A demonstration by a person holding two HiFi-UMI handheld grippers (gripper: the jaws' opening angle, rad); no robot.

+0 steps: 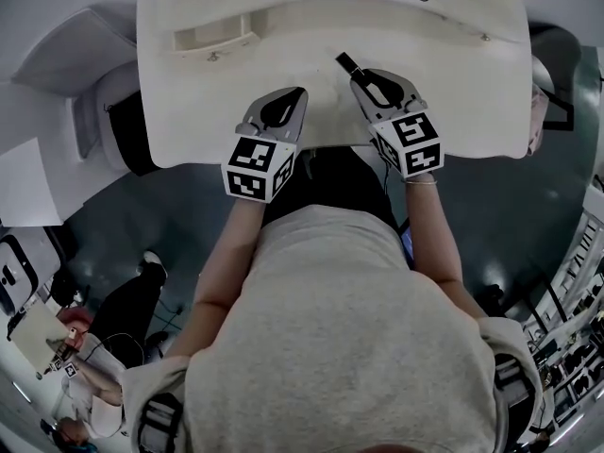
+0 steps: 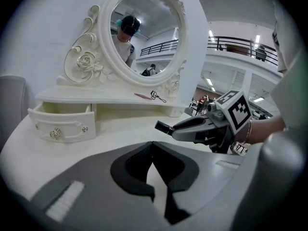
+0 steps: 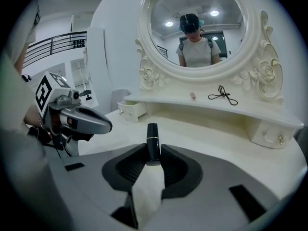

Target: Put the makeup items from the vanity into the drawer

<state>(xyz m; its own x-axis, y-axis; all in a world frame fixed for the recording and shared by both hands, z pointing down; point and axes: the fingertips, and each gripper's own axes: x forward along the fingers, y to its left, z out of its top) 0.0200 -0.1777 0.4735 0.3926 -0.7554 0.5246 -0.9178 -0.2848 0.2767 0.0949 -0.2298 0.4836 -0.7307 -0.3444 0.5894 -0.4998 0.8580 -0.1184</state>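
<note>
**Black tube held over the white vanity, drawer standing open**

The white vanity top [image 1: 462, 83] fills the upper part of the head view, with a dark grey floor around it and a grey seat at its left. An oval mirror [image 3: 197, 23] in a carved white frame stands at the back. It reflects a person in a pale shirt. Behind lie a railed balcony and ceiling lights.

The left-hand drawer [image 2: 62, 124] is pulled out; another drawer [image 3: 272, 136] on the right is closed.

The right gripper [image 3: 153, 150] is clamped on a slim black tube [image 3: 153, 139] with a thin metal band, held just above the tabletop, its free end pointing toward the mirror. The left gripper [image 2: 153, 146] hangs beside it with its tips together and nothing between them.

On the raised shelf lie 2 small things, a pink stick [image 3: 193, 96] and a black looped tool [image 3: 223, 95], both too small to name. The tube's lower end is hidden between the pads. The drawer's inside cannot be made out.
</note>
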